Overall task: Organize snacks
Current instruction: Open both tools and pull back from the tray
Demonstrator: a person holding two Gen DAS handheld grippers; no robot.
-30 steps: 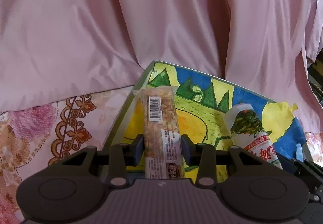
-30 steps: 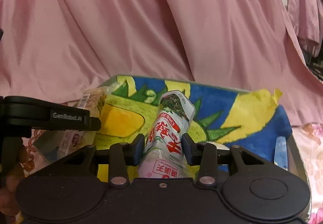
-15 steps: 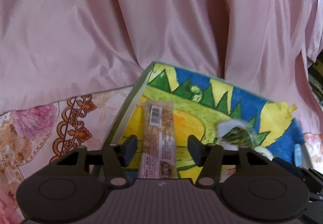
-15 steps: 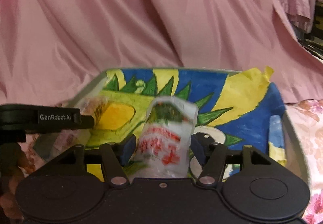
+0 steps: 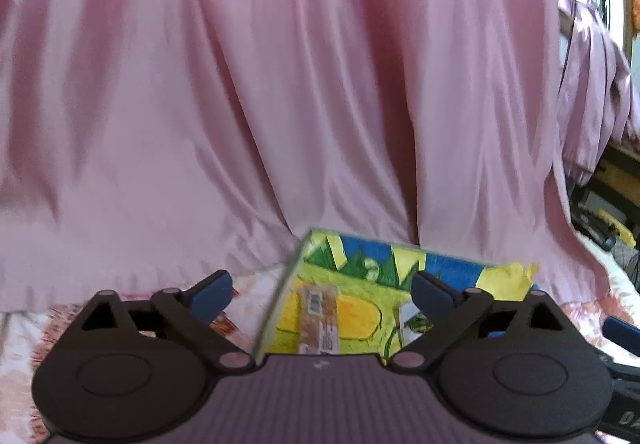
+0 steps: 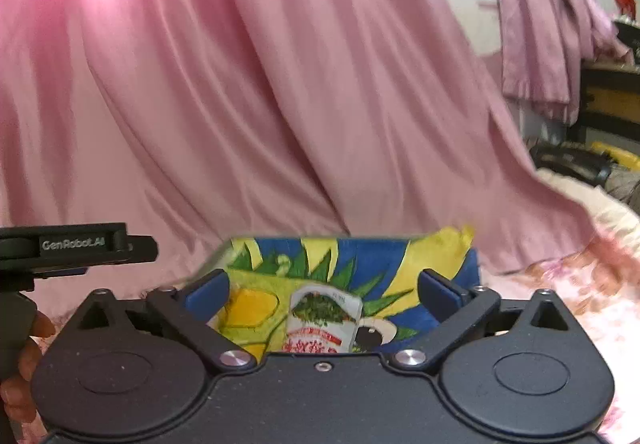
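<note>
A box [image 5: 452,268] lined with a yellow, green and blue drawing sits on the flowered cloth. Inside it lies a long brown snack bar [image 5: 320,318] with a barcode, and beside it a white packet [image 6: 322,324] with red characters and a green picture. My left gripper [image 5: 322,290] hangs above and behind the bar, its jaws opening wide with nothing between the pads. My right gripper [image 6: 322,290] is likewise opening wide above the white packet [image 5: 412,318], clear of it. The box [image 6: 440,256] fills the low middle of the right wrist view.
A pink satin sheet [image 5: 280,104] hangs right behind the box as a backdrop. The flowered tablecloth [image 6: 580,284] spreads to both sides. The left gripper's body [image 6: 76,248] and a hand [image 6: 24,360] show at the left of the right wrist view. Dark clutter [image 5: 608,212] stands far right.
Both grippers let go: the bar and the white packet dropped into the box. Both pairs of jaws spread wide, and both grippers lifted and drew back from the box.
</note>
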